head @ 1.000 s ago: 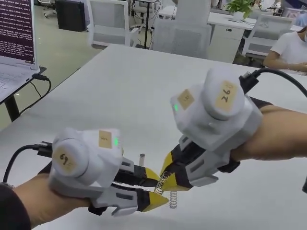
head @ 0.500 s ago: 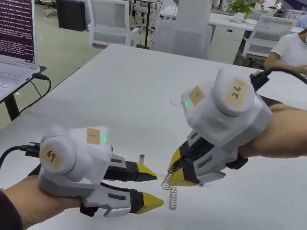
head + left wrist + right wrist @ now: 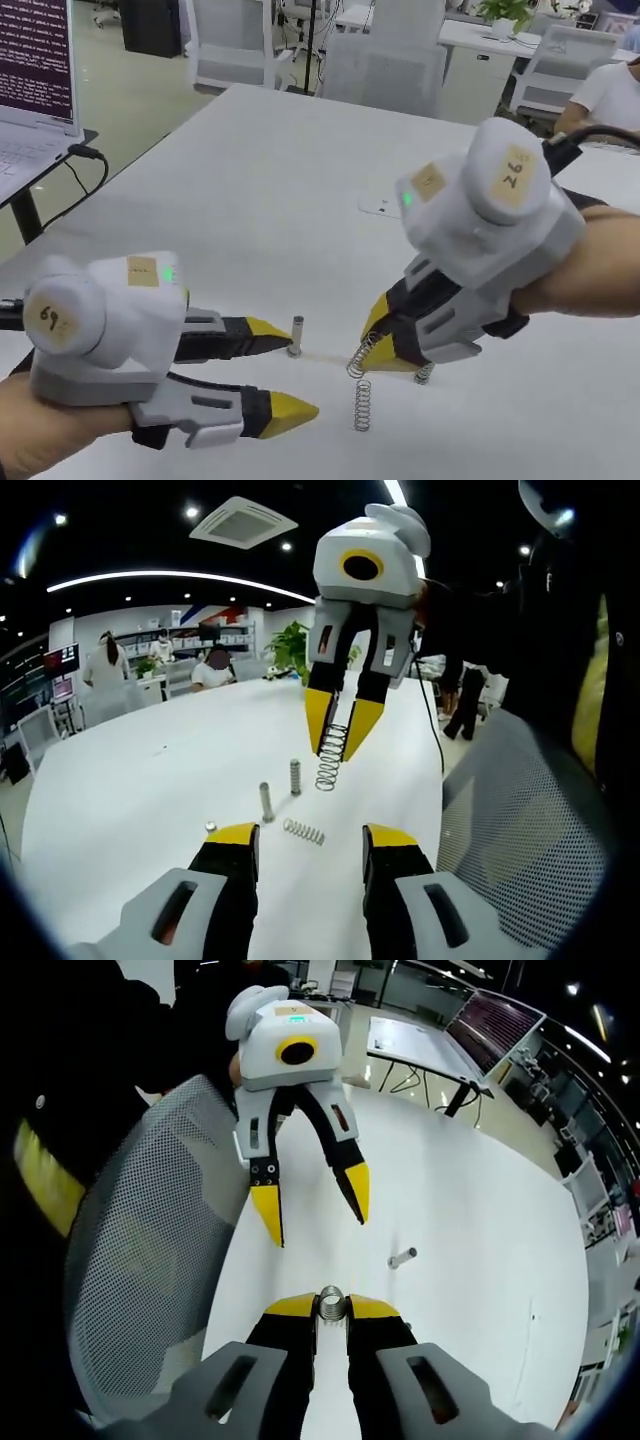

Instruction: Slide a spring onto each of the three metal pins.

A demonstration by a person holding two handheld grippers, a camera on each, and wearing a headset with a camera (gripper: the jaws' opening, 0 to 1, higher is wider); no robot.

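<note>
**While the spring hangs by one end, treat it as light and whippy**

Because your right gripper [image 3: 340,738] is shut on the upper coils of the spring [image 3: 328,765], the lower coils hang free below the jaw tips and slant toward the table [image 3: 250,180]. The spring sits near the bare pin [image 3: 296,335], on its right and clear of it, not yet above its top. Your left gripper [image 3: 280,370] is low over the table on the pin's other side, with its jaws spread and nothing between them.

Expect the spring to weigh almost nothing. It looks like thin wire, soft along its length and ready to bend sideways, so the free end will probably wobble with any quick motion. Smooth wire between hard tips is likely to be slippery. If you pinch too lightly it may shoot out, and if you pinch too hard the coils may crush.

Your hold near the top suits the job, since it leaves the open bottom end clear to take the pin. The pin looks stiff and slender. Whether it is fixed to the table cannot be told, so assume a sideways knock could topple it.

A loose spring [image 3: 303,831] lies flat near your left jaws. Take it across its middle coils, where it should roll least. A third spring [image 3: 295,777] stands upright past the pin, apparently already fitted.
</note>
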